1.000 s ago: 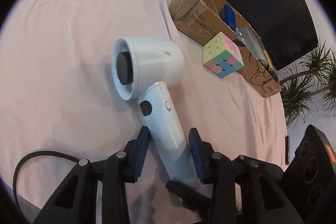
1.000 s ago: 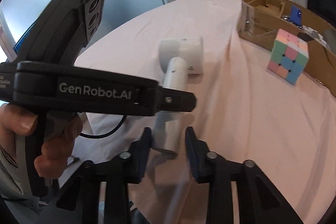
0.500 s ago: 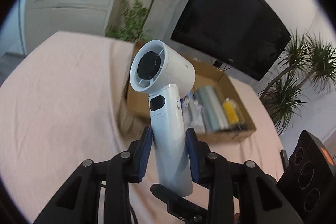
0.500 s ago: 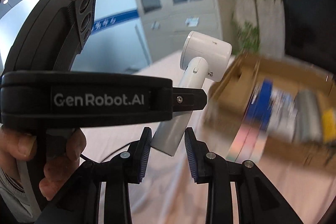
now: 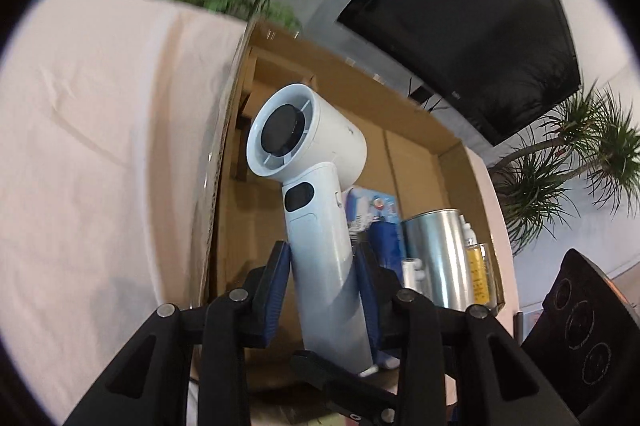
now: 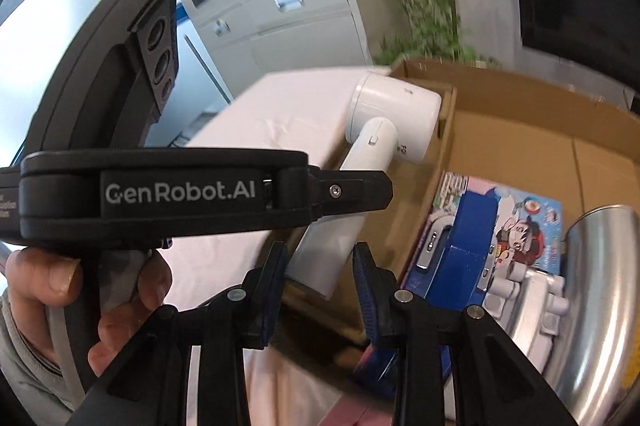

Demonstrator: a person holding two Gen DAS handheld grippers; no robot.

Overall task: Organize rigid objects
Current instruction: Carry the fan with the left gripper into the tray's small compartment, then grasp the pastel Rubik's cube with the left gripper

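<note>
At the bottom centre of the left wrist view, the left gripper [image 5: 322, 290] has its blue pads clamped on the lower handle of a white hair dryer [image 5: 316, 182], which stands upright in the middle of the frame with its round black-centred end facing the camera. In the right wrist view the right gripper [image 6: 320, 286], bottom centre, also has the foot of that handle between its pads; the left pad seems to touch it, but a gap shows beside the right one, so I cannot tell whether it grips. A hand [image 6: 76, 298] at the lower left holds the left tool. Behind the dryer an open cardboard box [image 5: 404, 114] fills the middle of the frame, holding a metal can [image 5: 436, 258], a blue picture box [image 6: 504, 226] and a yellow bottle [image 5: 478, 270]. A pink tablecloth [image 5: 100, 146] spreads to the left, and a black screen [image 5: 472, 6] sits upper right
</note>
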